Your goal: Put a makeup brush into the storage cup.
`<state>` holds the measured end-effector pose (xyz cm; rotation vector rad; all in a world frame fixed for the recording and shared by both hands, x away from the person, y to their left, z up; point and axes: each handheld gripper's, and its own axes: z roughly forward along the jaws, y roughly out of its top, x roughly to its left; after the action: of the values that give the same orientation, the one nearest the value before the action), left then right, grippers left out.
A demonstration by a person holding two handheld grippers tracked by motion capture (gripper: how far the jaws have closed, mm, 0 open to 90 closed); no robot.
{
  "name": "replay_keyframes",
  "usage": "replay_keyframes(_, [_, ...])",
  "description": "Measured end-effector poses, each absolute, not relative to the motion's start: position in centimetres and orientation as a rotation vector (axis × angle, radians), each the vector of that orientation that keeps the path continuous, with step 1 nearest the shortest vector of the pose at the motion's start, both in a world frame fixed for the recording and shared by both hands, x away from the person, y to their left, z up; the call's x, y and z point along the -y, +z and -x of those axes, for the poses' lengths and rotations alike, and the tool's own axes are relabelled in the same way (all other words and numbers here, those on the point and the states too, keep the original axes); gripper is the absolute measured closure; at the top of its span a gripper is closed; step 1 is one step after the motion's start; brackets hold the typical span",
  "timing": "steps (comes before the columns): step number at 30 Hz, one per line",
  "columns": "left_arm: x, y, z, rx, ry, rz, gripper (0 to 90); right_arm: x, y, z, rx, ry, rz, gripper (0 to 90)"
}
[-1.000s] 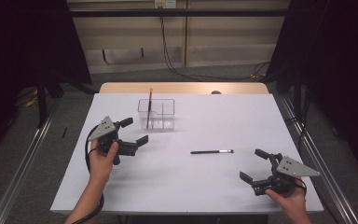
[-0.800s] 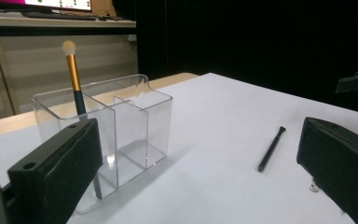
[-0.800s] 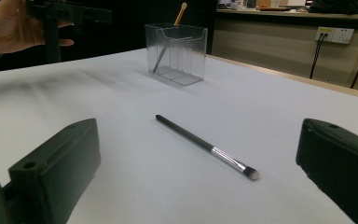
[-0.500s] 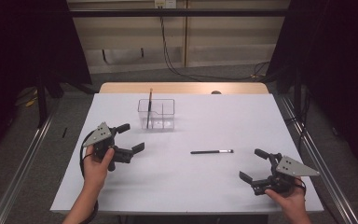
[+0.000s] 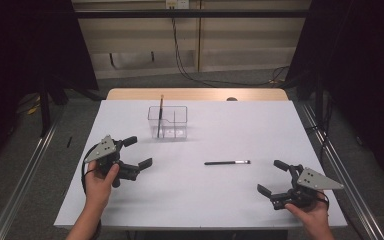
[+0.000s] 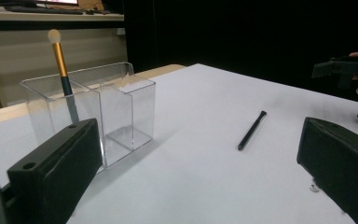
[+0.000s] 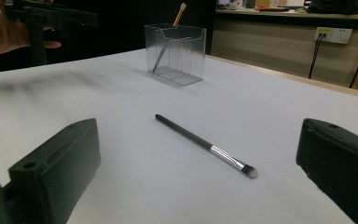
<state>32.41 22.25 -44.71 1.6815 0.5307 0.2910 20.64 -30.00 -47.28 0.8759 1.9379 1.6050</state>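
Observation:
A clear plastic organizer box [image 5: 168,123] stands at the back middle of the white table [image 5: 200,200]. A brush with a gold ferrule [image 5: 160,116] stands upright in its left compartment [image 6: 64,74]. A thin black brush [image 5: 227,162] with a silver ferrule lies flat on the table right of centre [image 7: 205,145] [image 6: 251,130]. My left gripper [image 5: 136,152] is held above the table's left side, open and with nothing in it. My right gripper [image 5: 274,176] rests low near the front right corner, open, with the black brush lying ahead of it.
A wooden strip [image 5: 195,94] borders the table's far edge. Cables [image 5: 185,55] hang down the wall behind. Metal rails [image 5: 25,170] run along the floor on both sides. Dark curtains flank the table.
My left gripper has drawn back toward the front left, away from the organizer box, and stays open. The right gripper and both brushes have not moved.

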Motion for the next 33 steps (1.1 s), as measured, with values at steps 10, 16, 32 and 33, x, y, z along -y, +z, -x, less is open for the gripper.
replay_keyframes(10, [-22.8,-44.8,-31.6,-0.525,0.294,-1.69,0.0,30.0,-47.3,-20.5,-1.936,1.607,-0.875,0.0])
replay_keyframes(16, [-23.3,-44.9,-31.2,-0.52,0.3,-1.696,0.0,30.0,-47.3,-20.6,-1.94,1.601,-0.873,0.0])
replay_keyframes(32, [-24.2,-45.1,-30.0,-0.521,0.3,-1.709,0.0,30.0,-47.3,-20.6,-1.936,1.602,-0.871,0.0])
replay_keyframes(33, [-24.2,-45.1,-30.0,-0.519,0.298,-1.711,0.0,30.0,-47.2,-20.6,-1.935,1.601,-0.873,0.0])
